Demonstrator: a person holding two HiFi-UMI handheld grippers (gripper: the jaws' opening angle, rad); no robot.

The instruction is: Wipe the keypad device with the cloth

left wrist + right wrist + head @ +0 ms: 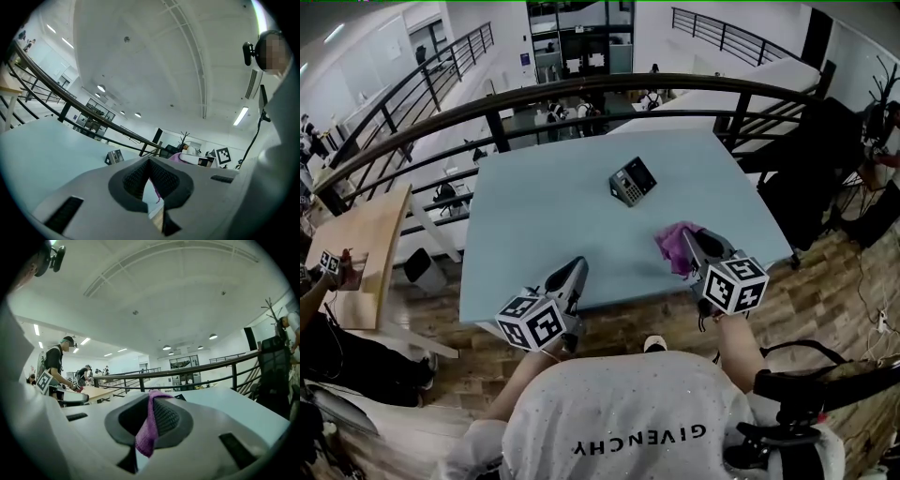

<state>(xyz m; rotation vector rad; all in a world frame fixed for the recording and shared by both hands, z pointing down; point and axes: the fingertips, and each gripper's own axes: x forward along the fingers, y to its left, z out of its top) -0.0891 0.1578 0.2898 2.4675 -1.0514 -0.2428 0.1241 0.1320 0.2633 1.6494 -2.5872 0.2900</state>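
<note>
When I look from the left, the left hand-held gripper [575,270] sits low over the near edge of the pale blue table [534,206]. Its jaws are closed together with nothing between them. Further in, near the middle of the table, is the keypad device [632,181], well apart from both grippers. It looks like a small, hard, light box, so I think it could slide when rubbed. The empty gripper could steady it by its sides. On the right, the right hand-held gripper [692,242] pinches the purple cloth [675,247], which is soft and floppy and hangs loose. The device lies ahead of it, a little left.
</note>
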